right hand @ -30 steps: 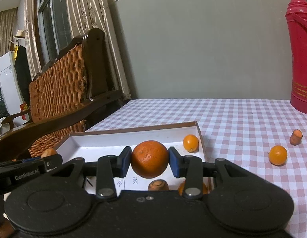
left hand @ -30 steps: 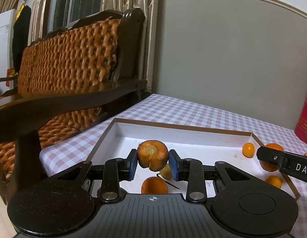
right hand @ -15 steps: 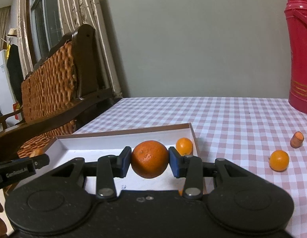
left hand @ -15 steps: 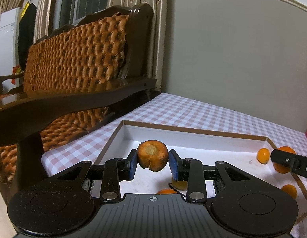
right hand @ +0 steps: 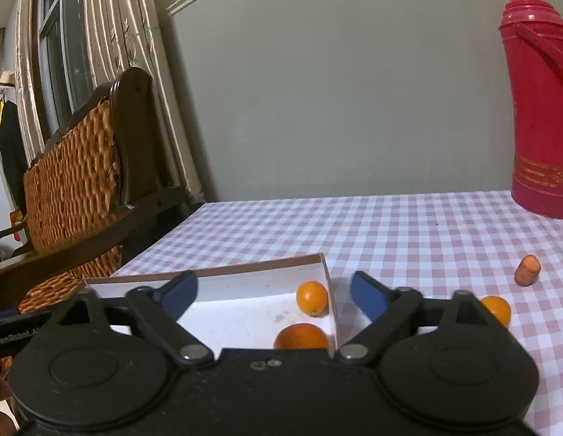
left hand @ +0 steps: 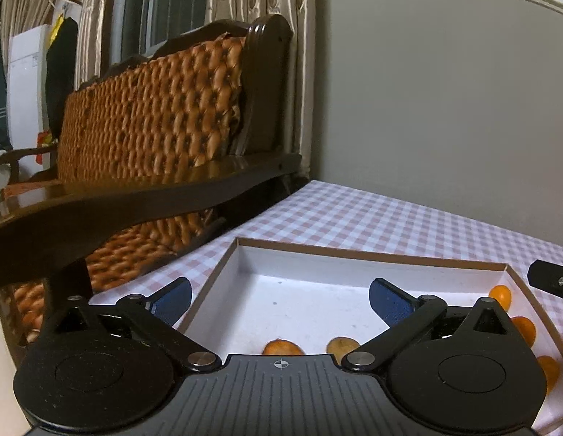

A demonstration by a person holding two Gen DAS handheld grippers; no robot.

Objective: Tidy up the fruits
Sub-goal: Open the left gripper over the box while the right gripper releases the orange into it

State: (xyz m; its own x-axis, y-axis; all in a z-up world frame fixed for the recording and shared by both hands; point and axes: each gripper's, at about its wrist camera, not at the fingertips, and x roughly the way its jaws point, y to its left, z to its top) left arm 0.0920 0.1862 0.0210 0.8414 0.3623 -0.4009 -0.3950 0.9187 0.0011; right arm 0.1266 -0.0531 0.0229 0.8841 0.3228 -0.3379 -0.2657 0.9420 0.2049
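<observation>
- Left hand-held gripper (left hand: 279, 299): jaws just opened wide, nothing between them, over the white box (left hand: 354, 259).
- Brown fruit (left hand: 283, 347) and another brown piece (left hand: 341, 345) lie on the box floor just under it.
- Right hand-held gripper (right hand: 274, 292): jaws just opened wide, nothing gripped, above the box's right corner.
- Big orange (right hand: 301, 336) sits in the box, small orange (right hand: 311, 298) beside the wall.
- On the checked bench (right hand: 408, 232): 1 small orange (right hand: 497, 309), carrot stub (right hand: 527, 270), red thermos (right hand: 539, 109).

Left tongs (left hand: 279, 299) and right tongs (right hand: 274, 292) just sprung wide, empty.
</observation>
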